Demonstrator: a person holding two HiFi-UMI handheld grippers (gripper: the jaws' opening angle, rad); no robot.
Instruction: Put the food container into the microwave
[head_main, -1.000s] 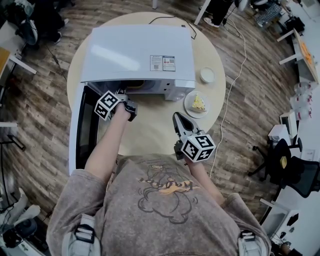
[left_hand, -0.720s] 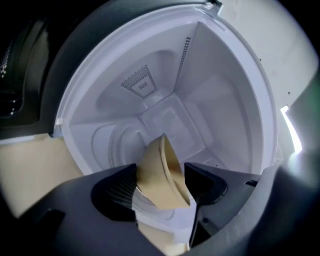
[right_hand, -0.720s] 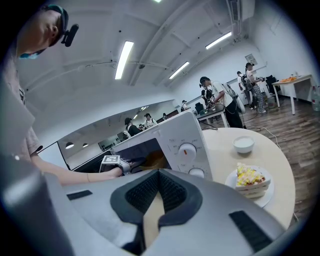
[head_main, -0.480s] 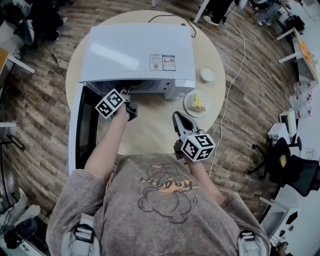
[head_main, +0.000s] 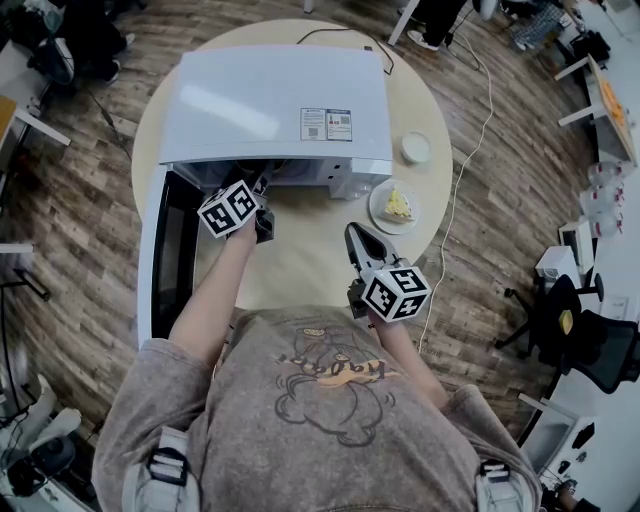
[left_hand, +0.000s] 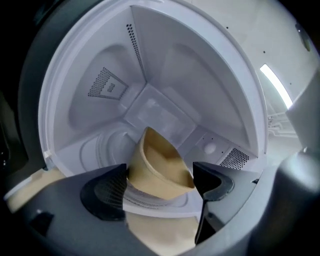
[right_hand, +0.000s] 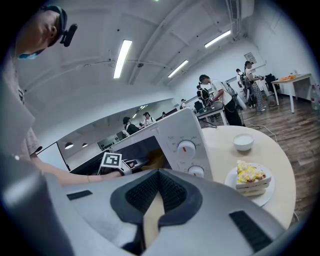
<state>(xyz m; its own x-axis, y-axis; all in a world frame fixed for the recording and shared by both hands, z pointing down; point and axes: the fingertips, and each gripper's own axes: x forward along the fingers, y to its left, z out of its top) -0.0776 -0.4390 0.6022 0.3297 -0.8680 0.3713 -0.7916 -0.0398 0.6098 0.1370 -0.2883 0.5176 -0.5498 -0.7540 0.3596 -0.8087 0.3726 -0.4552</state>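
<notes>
Tan food container (left_hand: 160, 170) sits on the turntable (left_hand: 107, 147) inside the white microwave (head_main: 275, 105), whose door (head_main: 165, 260) hangs open over the round wooden table's (head_main: 300, 270) left edge. The left gripper (head_main: 260, 205) reaches into the opening. Its jaws have just been opening and now stand released either side of the container. The right gripper (head_main: 358, 238) hovers above the table's middle, jaws clenched on nothing. A cake slice (head_main: 397, 206) on a plate lies near the right edge.
</notes>
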